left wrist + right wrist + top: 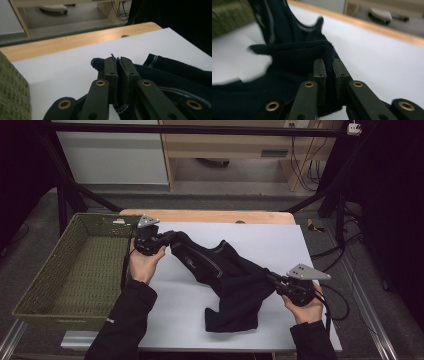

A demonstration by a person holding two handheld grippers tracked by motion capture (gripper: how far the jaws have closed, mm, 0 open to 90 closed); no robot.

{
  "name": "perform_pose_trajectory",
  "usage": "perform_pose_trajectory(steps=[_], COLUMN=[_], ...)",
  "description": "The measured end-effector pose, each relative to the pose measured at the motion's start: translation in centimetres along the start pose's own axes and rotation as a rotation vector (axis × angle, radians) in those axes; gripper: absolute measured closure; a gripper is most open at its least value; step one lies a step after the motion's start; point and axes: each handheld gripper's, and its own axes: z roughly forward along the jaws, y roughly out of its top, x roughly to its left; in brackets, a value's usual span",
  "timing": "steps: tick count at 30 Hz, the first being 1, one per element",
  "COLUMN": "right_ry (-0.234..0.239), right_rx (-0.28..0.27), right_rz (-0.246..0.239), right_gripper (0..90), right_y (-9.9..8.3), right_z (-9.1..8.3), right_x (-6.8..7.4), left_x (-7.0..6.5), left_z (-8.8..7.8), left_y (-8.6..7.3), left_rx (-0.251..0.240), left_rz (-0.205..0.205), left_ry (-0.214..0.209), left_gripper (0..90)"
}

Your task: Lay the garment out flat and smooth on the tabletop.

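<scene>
High view, read left to right. One green woven basket [75, 270] stands just outside the left gripper [162, 240], on the side away from the garment. One dark navy knit garment with pale piping [225, 275] stretches between the two grippers over a white sheet [280, 245] covering a wooden table [210, 216]. The left gripper is pressed together on a corner of the cloth; in the left gripper view [119, 65] a scrap of fabric pokes out past the tips. The right gripper [272, 279] likewise pinches an edge, and the right gripper view [329, 67] shows a fold of knit draped over and between its tips.

Judged step: lifting and spreading the garment, probably to fold it or move it to the basket. To do it well, keep both pinches firm, raise both hands evenly, and draw them apart only until the cloth hangs flat, since knit stretches and a shallow hold may slip.

Count: two grippers, one garment, one basket, one sheet.
</scene>
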Motion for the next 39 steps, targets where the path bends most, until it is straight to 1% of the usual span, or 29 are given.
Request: perform_pose_trajectory(steps=[1, 2, 3, 4, 5, 6, 7, 9, 11, 12, 13, 15, 16, 18, 20, 22, 24, 26, 27, 28, 29, 31, 32, 34, 38, 39], right_ry=[-0.017, -0.038, -0.060, -0.076, -0.084, -0.083, -0.081, -0.094, -0.088, -0.085, -0.072, -0.041, -0.021, -0.005, 0.011, 0.034, 0.060, 0.079, 0.082, 0.081, 0.083, 0.069, 0.066, 0.071, 0.086, 0.089], right_rx=[0.027, 0.060, 0.095, 0.120, 0.139, 0.140, 0.135, 0.110, 0.076, 0.052, 0.034, -0.004, -0.023, -0.039, -0.049, -0.054, -0.043, -0.001, 0.021, 0.038, 0.058, 0.095, 0.108, 0.112, 0.089, 0.086], right_rz=[0.009, 0.019, 0.022, 0.034, 0.047, 0.058, 0.072, 0.071, 0.057, 0.057, 0.058, 0.045, 0.039, 0.017, -0.009, -0.022, -0.021, -0.019, -0.025, -0.035, -0.042, -0.061, -0.065, -0.057, -0.024, -0.024], right_gripper=[82.2, 82.0, 81.4, 80.3, 78.7, 76.0, 71.5, 64.2, 58.1, 55.7, 54.1, 47.8, 45.3, 41.0, 37.0, 34.2, 33.1, 32.3, 32.7, 35.6, 40.8, 51.7, 57.7, 66.9, 88.9, 89.0], right_y=[-0.7, -1.4, -1.9, -2.2, -2.5, -2.6, -2.6, -2.3, -1.7, -1.4, -1.0, -0.3, 0.1, 0.8, 1.4, 1.9, 2.0, 1.8, 1.7, 1.4, 1.2, 0.8, 0.7, 0.5, 0.5, 0.5], right_z=[0.3, 0.7, 1.1, 1.5, 1.8, 2.0, 2.1, 1.8, 1.2, 0.9, 0.7, 0.4, 0.3, 0.4, 0.6, 0.9, 1.7, 2.7, 3.2, 3.6, 3.8, 3.9, 3.7, 2.9, 0.5, -0.1], right_x=[-0.4, -0.8, -1.2, -1.5, -1.8, -2.0, -2.0, -1.9, -1.7, -1.5, -1.2, -0.6, -0.1, 0.8, 1.6, 2.3, 2.7, 3.1, 3.3, 3.4, 3.5, 3.5, 3.4, 3.0, 2.0, 1.7], left_x=[0.0, 0.0, 0.0, -0.1, -0.2, -0.3, -0.6, -1.3, -2.4, -3.0, -3.6, -5.0, -5.7, -6.9, -8.0, -9.0, -9.9, -10.5, -10.8, -11.0, -11.1, -11.3, -11.3, -11.3, -11.2, -11.3], left_z=[0.4, 0.6, 0.8, 0.9, 0.9, 0.8, 0.7, 0.4, 0.2, 0.2, 0.3, 0.7, 1.0, 1.7, 2.4, 3.3, 4.2, 5.0, 5.3, 5.6, 5.8, 6.1, 6.2, 6.2, 6.1, 6.1], left_y=[-0.4, -0.9, -1.3, -1.6, -1.9, -2.3, -2.6, -3.3, -4.1, -4.6, -5.0, -6.0, -6.4, -7.2, -7.9, -8.5, -9.1, -9.5, -9.8, -9.9, -10.1, -10.3, -10.4, -10.5, -10.8, -10.9], left_rx=[0.008, 0.012, 0.009, 0.007, 0.016, 0.022, 0.021, 0.019, 0.021, 0.030, 0.039, 0.066, 0.076, 0.103, 0.128, 0.159, 0.193, 0.219, 0.228, 0.236, 0.240, 0.250, 0.253, 0.261, 0.254, 0.252], left_rz=[-0.008, -0.009, -0.010, -0.017, -0.026, -0.024, -0.012, 0.001, 0.027, 0.040, 0.060, 0.102, 0.114, 0.130, 0.149, 0.174, 0.202, 0.219, 0.226, 0.231, 0.237, 0.246, 0.246, 0.253, 0.249, 0.250], left_ry=[-0.013, -0.018, -0.012, -0.018, -0.035, -0.050, -0.062, -0.093, -0.114, -0.134, -0.153, -0.185, -0.199, -0.238, -0.265, -0.280, -0.288, -0.298, -0.302, -0.303, -0.304, -0.310, -0.312, -0.314, -0.324, -0.327], left_gripper=[81.4, 79.5, 77.1, 71.4, 65.3, 61.5, 57.1, 46.8, 39.4, 35.9, 33.6, 29.1, 28.7, 28.2, 28.0, 28.1, 29.2, 31.7, 33.8, 36.1, 38.1, 43.4, 45.0, 49.0, 54.8, 55.5])
